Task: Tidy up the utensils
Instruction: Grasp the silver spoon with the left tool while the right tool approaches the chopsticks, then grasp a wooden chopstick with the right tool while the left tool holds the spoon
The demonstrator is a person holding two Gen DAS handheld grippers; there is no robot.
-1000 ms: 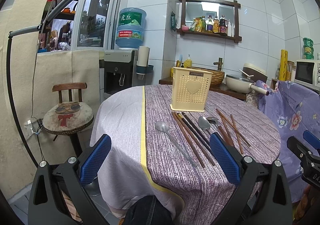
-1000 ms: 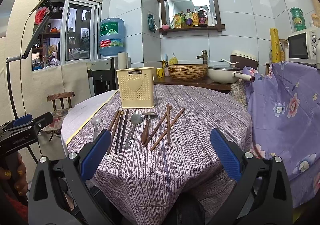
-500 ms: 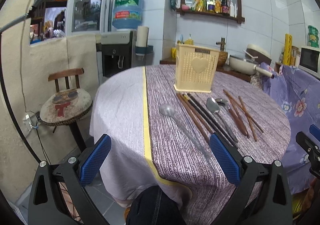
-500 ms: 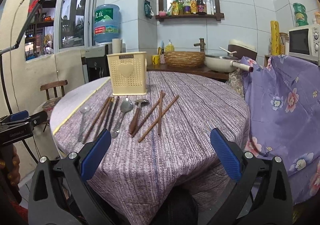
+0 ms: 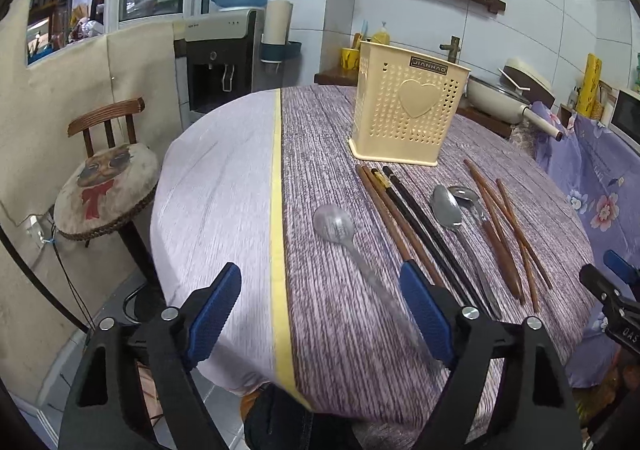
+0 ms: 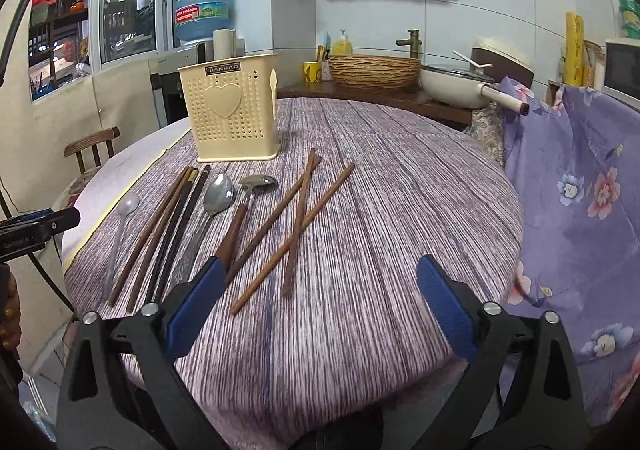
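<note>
Both grippers hung over the near table (image 6: 400, 178) edge with jaws released, holding nothing: the left gripper (image 5: 320, 314) above the clear spoon (image 5: 344, 238), the right gripper (image 6: 320, 302) near the crossed chopsticks (image 6: 296, 222). The utensils lay at 6 o'clock of the holder (image 6: 230, 118), untouched. The risks looked plain: the slim spoon handle could slip from wide pads, tightly packed dark chopsticks (image 5: 416, 218) might come up two at once, and the light holder could tip if nudged.

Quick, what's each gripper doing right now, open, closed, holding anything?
Left gripper: open, holding nothing, above the clear plastic spoon.
Right gripper: open, holding nothing.
</note>
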